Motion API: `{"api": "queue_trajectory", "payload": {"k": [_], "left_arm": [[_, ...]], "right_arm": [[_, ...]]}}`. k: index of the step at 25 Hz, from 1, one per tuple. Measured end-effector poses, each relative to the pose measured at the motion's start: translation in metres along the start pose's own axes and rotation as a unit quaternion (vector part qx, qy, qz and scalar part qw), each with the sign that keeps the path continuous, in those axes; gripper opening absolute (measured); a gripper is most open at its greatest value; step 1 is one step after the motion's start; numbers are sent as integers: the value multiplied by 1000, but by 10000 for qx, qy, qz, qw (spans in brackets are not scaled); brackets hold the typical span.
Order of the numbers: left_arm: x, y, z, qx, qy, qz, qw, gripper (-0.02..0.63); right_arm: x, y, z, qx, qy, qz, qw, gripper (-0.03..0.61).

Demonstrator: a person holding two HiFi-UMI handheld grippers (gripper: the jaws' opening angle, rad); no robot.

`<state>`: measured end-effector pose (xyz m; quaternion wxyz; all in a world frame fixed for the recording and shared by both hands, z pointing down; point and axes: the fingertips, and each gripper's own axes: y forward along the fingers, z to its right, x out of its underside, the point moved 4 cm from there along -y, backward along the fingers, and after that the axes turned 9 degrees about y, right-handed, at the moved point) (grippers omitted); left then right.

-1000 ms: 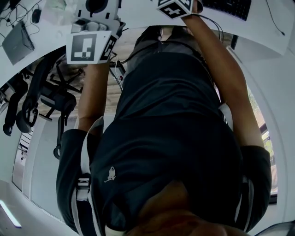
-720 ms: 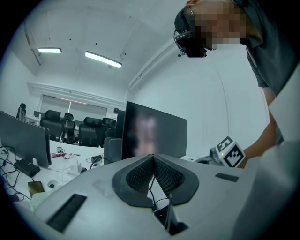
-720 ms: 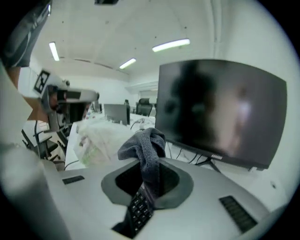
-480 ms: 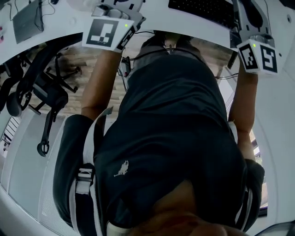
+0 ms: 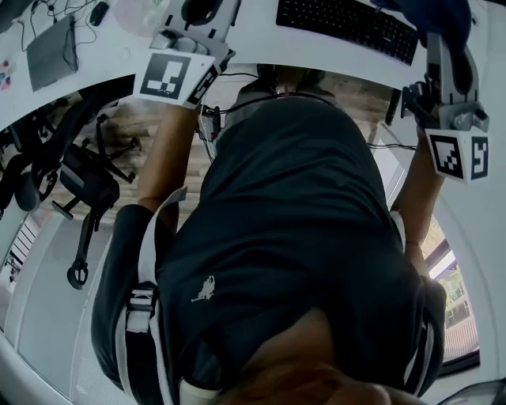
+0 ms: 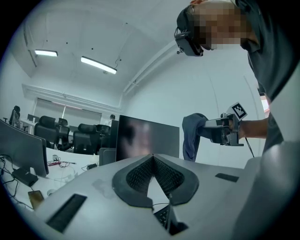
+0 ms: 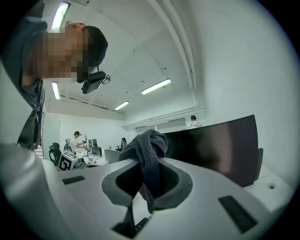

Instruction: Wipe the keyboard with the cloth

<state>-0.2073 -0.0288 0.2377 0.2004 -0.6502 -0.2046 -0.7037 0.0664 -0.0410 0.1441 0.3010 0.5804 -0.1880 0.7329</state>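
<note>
Dark cloth (image 7: pixel 151 142) in right gripper (image 7: pixel 143 161)

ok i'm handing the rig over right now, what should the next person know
Left gripper: shut, empty, over the desk.
Right gripper: shut on the cloth, raised right of the keyboard, not touching it.
Keyboard lies on the desk.
Done: cloth in grip; wiping so far can't be judged.
Left: lower the cloth and wipe the keys.
</note>
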Motion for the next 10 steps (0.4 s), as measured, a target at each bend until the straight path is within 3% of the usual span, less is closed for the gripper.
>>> {"api": "queue_trajectory", "payload": {"k": [10], "left_arm": [[-21,-6,25,375,70,73,9992,5]], "right_arm": [[-21,-41,-7,280,-35,326,9991,38]]}}
